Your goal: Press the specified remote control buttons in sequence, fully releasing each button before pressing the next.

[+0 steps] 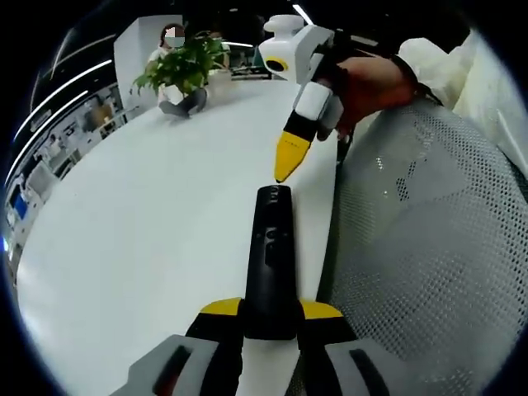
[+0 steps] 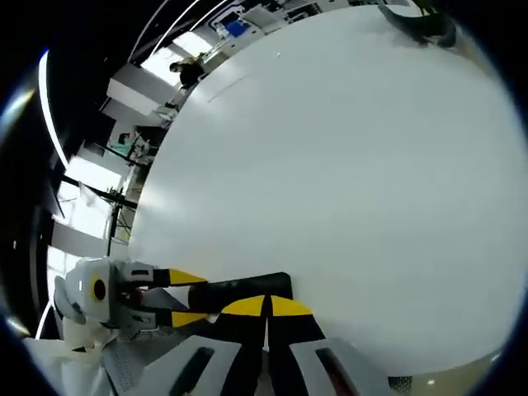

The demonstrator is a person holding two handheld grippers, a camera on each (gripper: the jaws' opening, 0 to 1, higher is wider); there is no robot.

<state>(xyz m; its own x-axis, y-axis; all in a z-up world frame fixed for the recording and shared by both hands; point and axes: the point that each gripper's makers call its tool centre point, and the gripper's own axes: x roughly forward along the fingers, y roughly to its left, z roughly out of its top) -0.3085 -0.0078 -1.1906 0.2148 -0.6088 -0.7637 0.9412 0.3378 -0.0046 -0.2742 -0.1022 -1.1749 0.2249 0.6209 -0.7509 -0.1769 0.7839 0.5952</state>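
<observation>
Left gripper view: your left tool (image 1: 271,318) clamps the slim black plastic remote control (image 1: 271,264) above the white table (image 1: 148,214); your right tool (image 1: 289,165), tips together, hovers at twelve o'clock, apparently not pressing.

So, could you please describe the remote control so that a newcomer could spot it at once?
Start at the big white table. Near its edge lies the remote control, a long, slim black bar clamped at one end by the left gripper; the right gripper's yellow tip sits at its far end.
</observation>
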